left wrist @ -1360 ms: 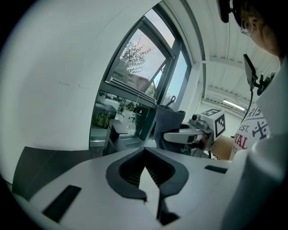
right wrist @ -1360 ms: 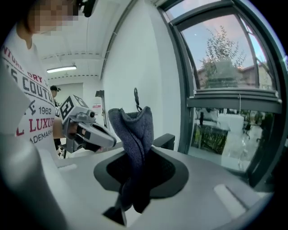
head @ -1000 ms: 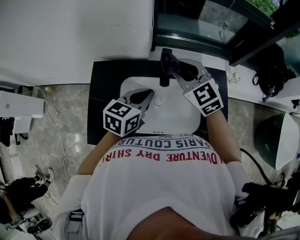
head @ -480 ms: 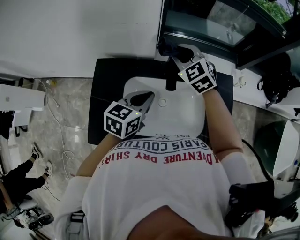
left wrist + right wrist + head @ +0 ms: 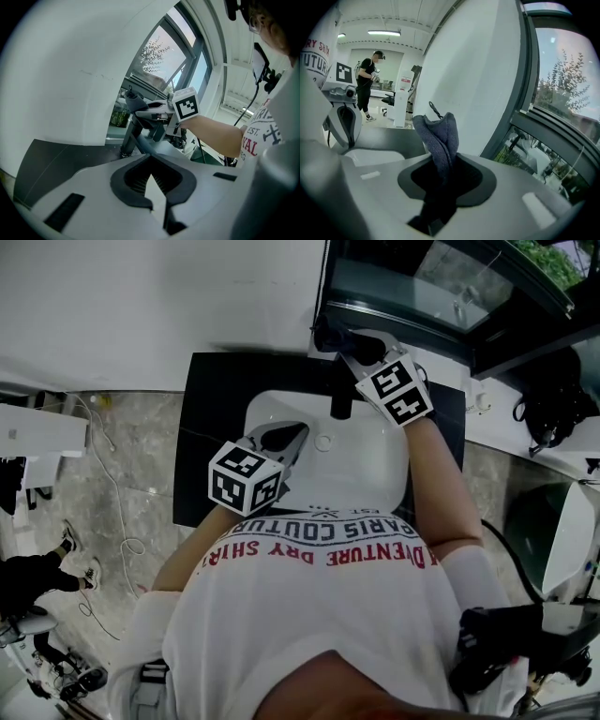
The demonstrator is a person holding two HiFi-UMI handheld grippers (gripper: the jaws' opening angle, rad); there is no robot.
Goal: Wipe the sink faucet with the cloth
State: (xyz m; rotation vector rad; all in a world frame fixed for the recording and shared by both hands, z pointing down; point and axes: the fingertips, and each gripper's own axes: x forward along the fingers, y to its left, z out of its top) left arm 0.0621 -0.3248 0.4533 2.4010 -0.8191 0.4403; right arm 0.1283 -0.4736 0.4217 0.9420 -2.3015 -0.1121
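The right gripper (image 5: 356, 348) is up at the back of the sink (image 5: 366, 470), jaws clamped tight on the grey cloth (image 5: 438, 133), which sticks up in a folded tuft out of the pinch. From the head view the dark faucet (image 5: 341, 405) sits right off that gripper's nose: its spout runs from the rear edge of the basin toward the person, out over the bowl, and the gripper comes in from the right, angled across the spout's top end. The cloth end looks to be at or against the faucet's upper part, though whether it is pressing or just beside it I cannot tell from here. In the left gripper view the faucet stands as a dark leaning column with the right gripper level with its head, so the wipe, by my read, has to travel along that column and down the spout, toward the person. The left gripper (image 5: 295, 430) hangs over the front-left of the basin, jaws drawn together on nothing, only white sink showing through the notch between the pads. It is well apart from the faucet, pointing roughly toward it. So the right hand is the near one, and it holds the cloth; the left looks like a bystander for this stroke.
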